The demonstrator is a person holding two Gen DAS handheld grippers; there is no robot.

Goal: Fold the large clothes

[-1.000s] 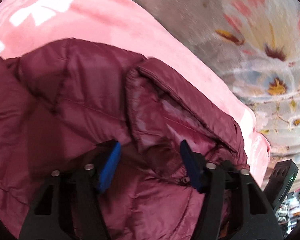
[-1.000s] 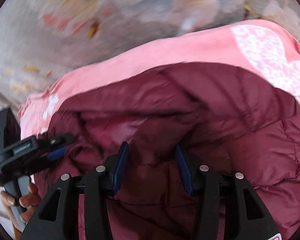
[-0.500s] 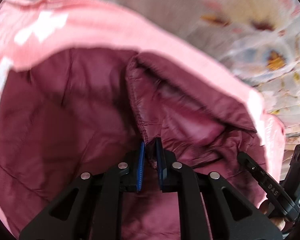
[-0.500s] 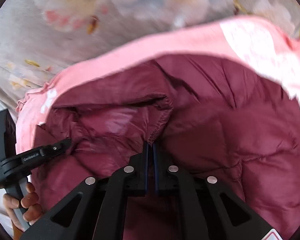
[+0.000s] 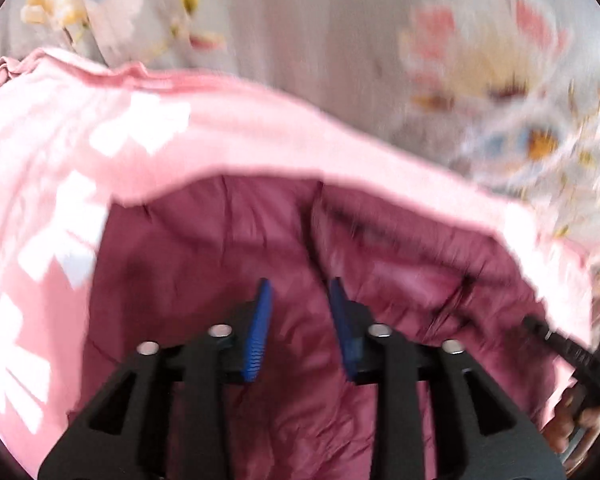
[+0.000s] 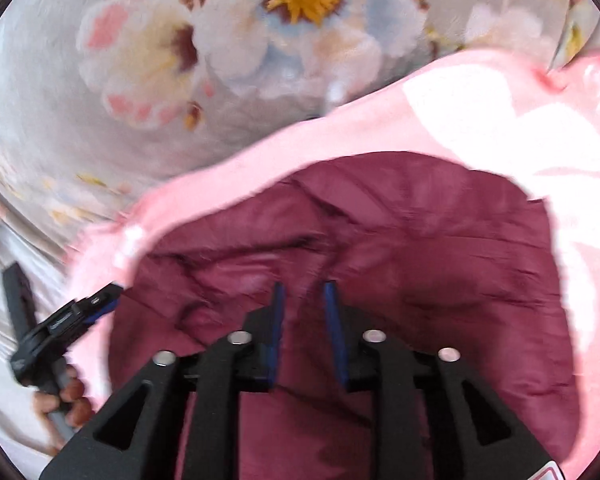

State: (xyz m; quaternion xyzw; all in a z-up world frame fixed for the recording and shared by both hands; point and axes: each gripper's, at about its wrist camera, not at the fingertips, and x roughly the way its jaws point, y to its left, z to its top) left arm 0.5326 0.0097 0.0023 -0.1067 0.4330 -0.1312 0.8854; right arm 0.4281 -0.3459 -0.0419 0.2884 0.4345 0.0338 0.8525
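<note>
**Two grippers apart over the folded jacket**

Both of your tools hung with fingers parted and nothing between them.

Left wrist view: your left gripper (image 5: 298, 320) pointed at the maroon puffer jacket (image 5: 228, 264), which filled the lower centre and lay on a pink blanket (image 5: 60, 152) spread over the floral bedsheet (image 5: 480, 60). Its blue pads (image 5: 258, 332) stood apart, holding no cloth. A doubled flap of the jacket ran from 12 toward 3 o'clock, probably so the bulk stayed compact. At 4 o'clock your right gripper (image 5: 556, 344) reached in from the edge.

Right wrist view: your right gripper's pads (image 6: 334, 328) were likewise spread over the jacket, gripping nothing. The folded ridge sat at 10 o'clock, and your left gripper (image 6: 104, 296) hovered at 8 o'clock by the jacket's edge. Motion blur hid finer seams.
</note>
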